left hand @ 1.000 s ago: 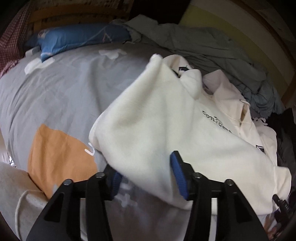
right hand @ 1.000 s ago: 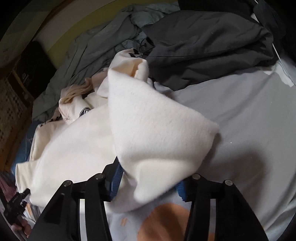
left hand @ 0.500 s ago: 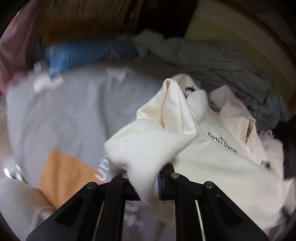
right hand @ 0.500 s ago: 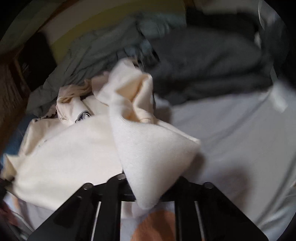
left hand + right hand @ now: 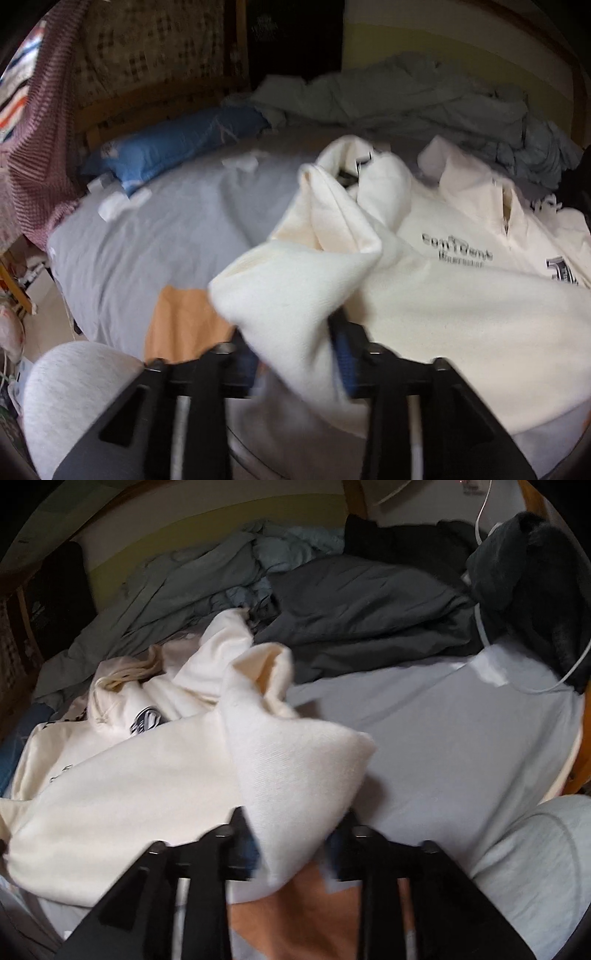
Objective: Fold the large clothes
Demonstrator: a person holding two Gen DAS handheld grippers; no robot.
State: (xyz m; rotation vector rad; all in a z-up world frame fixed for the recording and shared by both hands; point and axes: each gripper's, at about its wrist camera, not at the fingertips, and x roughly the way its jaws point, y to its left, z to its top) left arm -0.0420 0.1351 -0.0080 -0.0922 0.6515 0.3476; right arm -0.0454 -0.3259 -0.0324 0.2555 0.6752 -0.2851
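Opening: both pairs of fingers are spreading, cloth between each.
Left gripper point(image 5: 295, 358): fingers apart, a cream fold draped between them, loose.
Right gripper point(image 5: 291, 834): fingers apart, another fold between, pads not pressing.
Sweater point(image 5: 461, 295): cream, black print on the chest, spread on the bed point(image 5: 155, 229).
Beyond: blue pillow point(image 5: 173, 144), grey-green bedding point(image 5: 406, 96), dark clothes point(image 5: 369, 609).
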